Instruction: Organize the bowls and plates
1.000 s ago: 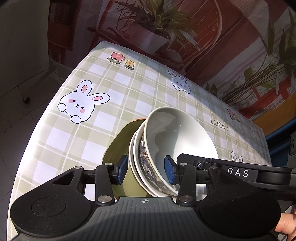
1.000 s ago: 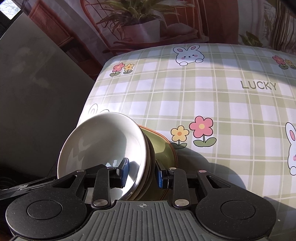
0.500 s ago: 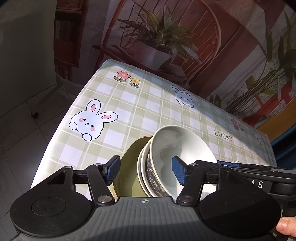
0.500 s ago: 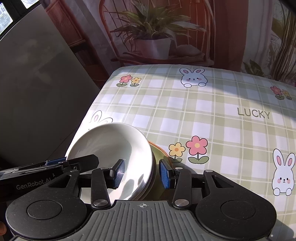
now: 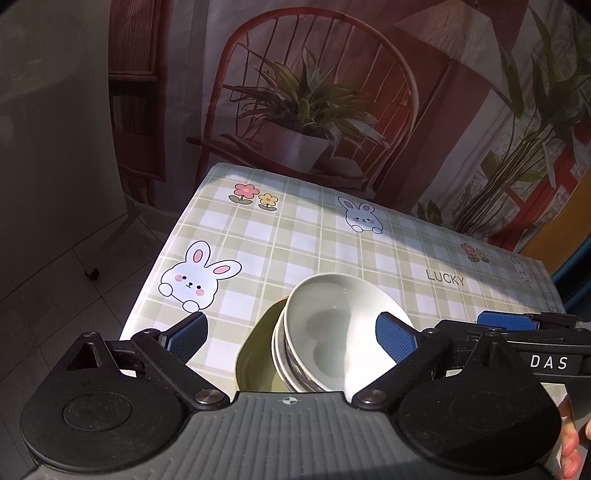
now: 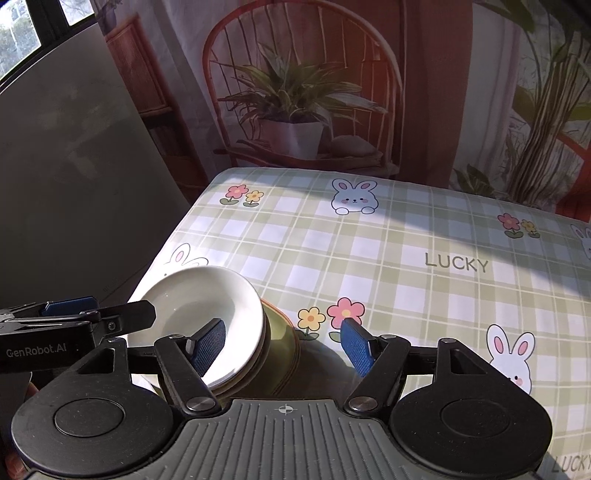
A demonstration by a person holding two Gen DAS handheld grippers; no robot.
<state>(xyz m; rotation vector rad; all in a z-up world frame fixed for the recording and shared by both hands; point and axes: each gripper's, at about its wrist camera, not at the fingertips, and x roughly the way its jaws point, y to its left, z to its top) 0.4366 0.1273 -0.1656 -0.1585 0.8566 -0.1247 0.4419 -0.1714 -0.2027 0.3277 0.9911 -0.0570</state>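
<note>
Stack of bowls (image 5: pixel 332 332) sits on a green plate (image 5: pixel 255 354) near the near-left corner of the checked tablecloth (image 5: pixel 295 236), white bowl on top. Left gripper (image 5: pixel 290 334): jaws wide and opening, blue pads clear of the stack on both sides, nothing pinched; the stack lies between them, lower down. Right gripper (image 6: pixel 282 341): jaws also opening, medium-wide, nothing pressed; its left pad hangs over the white bowl's hollow, right pad over the shadowed cloth at 3 o'clock of the stack. Left wrist view only: blue-patterned side of a lower bowl (image 5: pixel 299 373), the full bunny print (image 5: pixel 199 275) at 10 o'clock of the stack, tiled floor (image 5: pixel 55 295) past the table edge, a fingertip (image 5: pixel 570 454) at the bottom right. Right wrist view only: the plate's outer rim and underside (image 6: pixel 280 350), pink and yellow flower print (image 6: pixel 332 317) at 2 o'clock of the stack, the window (image 6: pixel 33 26) at top left, "GenRobot.AI" lettering on the left gripper's finger. Both views: LUCKY print (image 6: pixel 456 262), potted plant (image 6: pixel 291 110) on a red chair (image 6: pixel 303 74) beyond the far edge.
</note>
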